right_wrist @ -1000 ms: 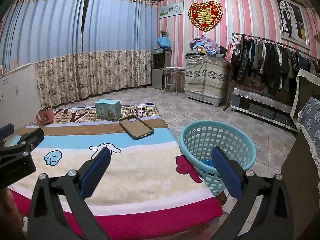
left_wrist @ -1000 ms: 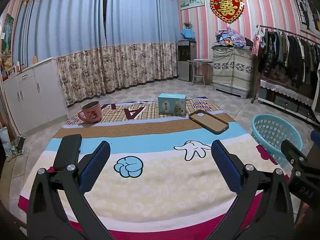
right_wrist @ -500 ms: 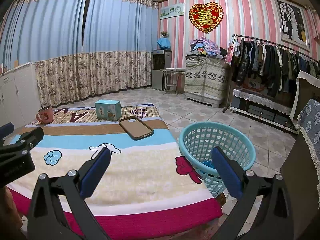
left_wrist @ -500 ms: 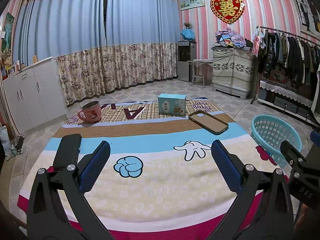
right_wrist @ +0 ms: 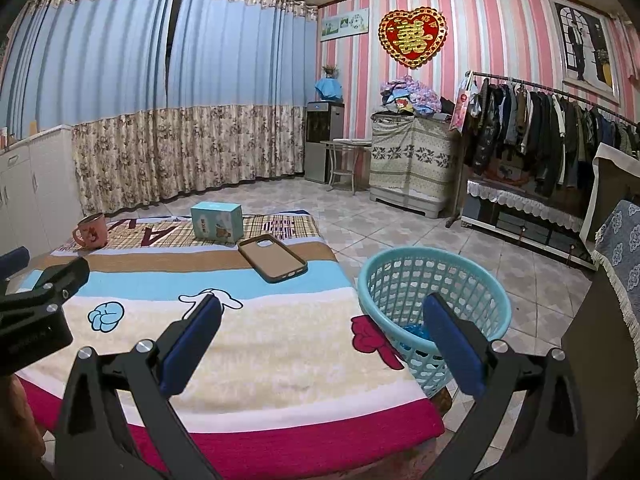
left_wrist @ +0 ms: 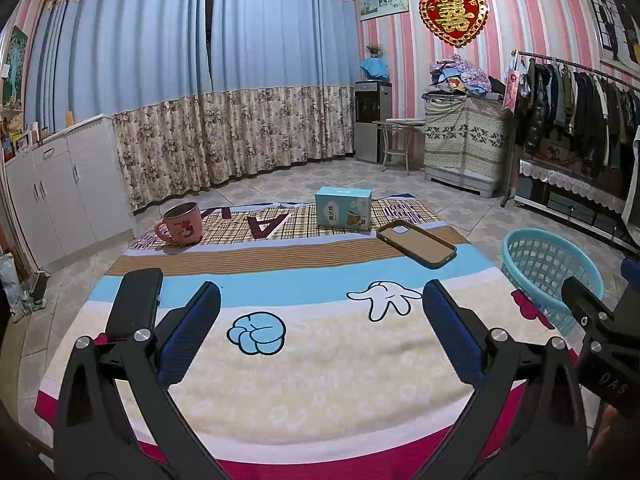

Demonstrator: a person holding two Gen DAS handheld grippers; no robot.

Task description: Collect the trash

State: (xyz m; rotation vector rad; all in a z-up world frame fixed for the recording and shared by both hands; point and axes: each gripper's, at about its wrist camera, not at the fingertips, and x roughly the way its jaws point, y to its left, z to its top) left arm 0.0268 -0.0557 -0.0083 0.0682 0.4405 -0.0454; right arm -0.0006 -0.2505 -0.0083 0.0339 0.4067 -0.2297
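A low table under a cartoon blanket (left_wrist: pixel 320 360) carries a teal box (left_wrist: pixel 343 212), a brown phone case (left_wrist: pixel 416 243), a pink mug (left_wrist: pixel 181 224) and a black phone (left_wrist: pixel 136 304). A teal basket (right_wrist: pixel 434 300) stands on the floor at the table's right, with something blue inside. My left gripper (left_wrist: pixel 320 320) is open and empty above the blanket's near half. My right gripper (right_wrist: pixel 320 328) is open and empty over the table's right edge, near the basket. The box (right_wrist: pixel 217 222), case (right_wrist: pixel 272 258) and mug (right_wrist: pixel 91 231) also show in the right wrist view.
White cabinets (left_wrist: pixel 60 192) stand at the left, curtains (left_wrist: pixel 200 100) at the back. A clothes rack (right_wrist: pixel 540 140), a covered cabinet (right_wrist: pixel 412 164) and a water dispenser (right_wrist: pixel 324 140) line the right wall. A dark piece of furniture with a fringed cloth (right_wrist: pixel 616 280) is close on the right.
Both views have shifted very slightly. Both grippers stay open and empty, and nothing on the blanket has moved.
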